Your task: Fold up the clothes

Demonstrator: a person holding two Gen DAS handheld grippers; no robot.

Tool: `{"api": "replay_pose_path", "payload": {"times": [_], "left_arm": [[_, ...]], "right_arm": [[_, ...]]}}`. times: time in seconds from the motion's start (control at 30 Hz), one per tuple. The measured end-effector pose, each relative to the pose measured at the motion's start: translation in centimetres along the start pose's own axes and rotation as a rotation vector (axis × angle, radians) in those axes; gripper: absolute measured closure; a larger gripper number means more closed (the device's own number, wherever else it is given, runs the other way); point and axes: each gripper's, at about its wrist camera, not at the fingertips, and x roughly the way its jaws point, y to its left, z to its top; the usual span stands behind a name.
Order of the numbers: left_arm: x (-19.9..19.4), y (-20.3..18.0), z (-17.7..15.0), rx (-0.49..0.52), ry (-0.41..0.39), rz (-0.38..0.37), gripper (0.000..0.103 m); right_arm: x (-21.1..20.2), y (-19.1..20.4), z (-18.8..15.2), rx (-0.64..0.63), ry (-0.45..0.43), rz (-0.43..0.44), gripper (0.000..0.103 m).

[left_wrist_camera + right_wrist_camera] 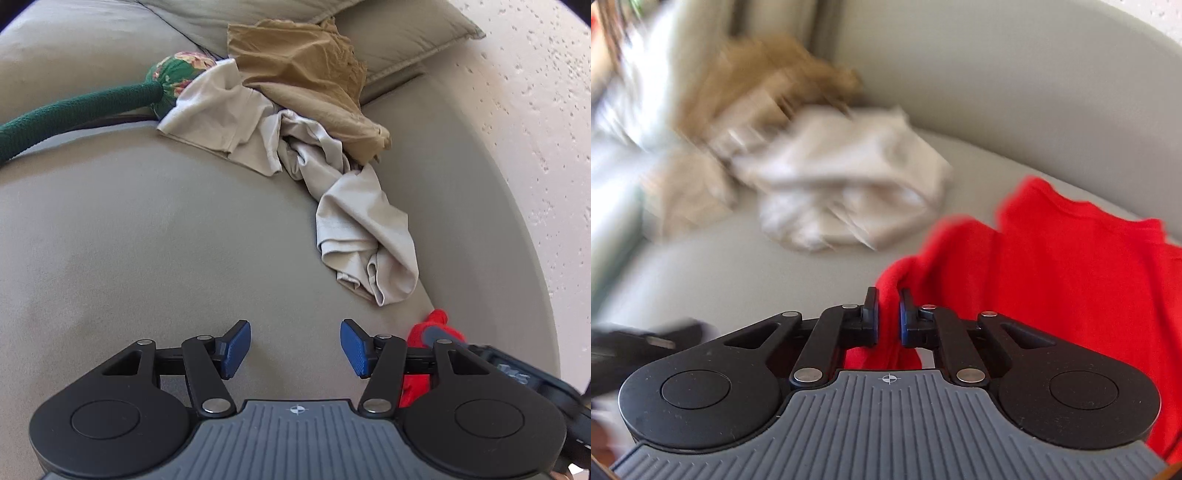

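Pinching a near edge of the red garment (1052,258) in the right tool (886,317) to lift it clear of the far pile on the sofa (147,240), leaving the left tool (295,349) half open and empty, ready for another edge

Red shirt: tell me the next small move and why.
Probably bring the open left gripper across to a free edge of the red shirt. The right gripper is shut on a bunched fold, the left holds nothing, and the shirt lies crumpled on the sofa.

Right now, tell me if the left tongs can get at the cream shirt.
Probably yes: the left tongs are open and empty, with only bare sofa cushion between them and the cream shirt.
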Motion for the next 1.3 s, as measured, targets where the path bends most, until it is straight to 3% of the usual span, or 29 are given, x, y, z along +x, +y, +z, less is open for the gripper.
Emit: {"api": "replay_pose_path", "payload": {"times": [0.1, 0.17, 0.27, 0.33, 0.37, 0.53, 0.73, 0.83, 0.93, 1.03, 1.1, 1.2, 1.3], "left_arm": [[-0.9, 0.4, 0.3, -0.029, -0.059, -0.024, 0.050], [-1.0, 1.0, 0.5, -0.077, -0.064, -0.026, 0.050], [-0.9, 2.1, 0.7, -0.141, -0.043, -0.007, 0.050], [-0.9, 2.8, 0.8, -0.169, -0.029, 0.002, 0.050], [-0.9, 2.9, 0.8, -0.172, -0.026, 0.002, 0.050], [-0.4, 3.3, 0.9, -0.195, -0.015, 0.002, 0.049], [-0.1, 3.8, 1.1, -0.312, 0.006, -0.025, 0.049], [0.0, 5.2, 0.7, -0.502, 0.167, -0.232, 0.048], [-0.1, 6.7, 0.0, -0.613, 0.221, -0.389, 0.043], [0.2, 7.7, 0.2, -0.642, 0.182, -0.253, 0.045], [0.7, 7.8, 0.3, -0.683, 0.170, -0.283, 0.040], [1.3, 7.2, 0.5, -0.668, 0.145, -0.252, 0.041], [1.9, 6.7, 0.6, -0.629, 0.131, -0.194, 0.050]], "right_arm": [[-4.8, 0.3, 0.3, 0.038, -0.161, 0.276, 0.093], [-6.0, 0.4, -0.2, 0.052, -0.171, 0.351, 0.091], [-3.5, 0.5, -1.7, 0.015, 0.034, 0.280, 0.077], [-1.5, 0.7, -3.1, -0.044, 0.178, 0.176, 0.076], [-1.1, 0.7, -3.8, -0.065, 0.205, 0.156, 0.075], [-2.3, 0.2, -4.1, -0.027, 0.184, 0.178, 0.057], [-4.0, -0.2, -4.1, 0.033, 0.193, 0.185, 0.052], [-4.5, -0.6, -4.0, 0.070, 0.218, 0.156, 0.047], [-5.3, -0.9, -4.0, 0.091, 0.199, 0.172, 0.043], [-5.3, -1.0, -4.2, 0.100, 0.196, 0.176, 0.043], [-5.2, -0.9, -4.4, 0.100, 0.200, 0.169, 0.043], [-5.3, -0.6, -4.4, 0.093, 0.200, 0.167, 0.043], [-5.9, -0.2, -4.2, 0.077, 0.189, 0.160, 0.043]]}}
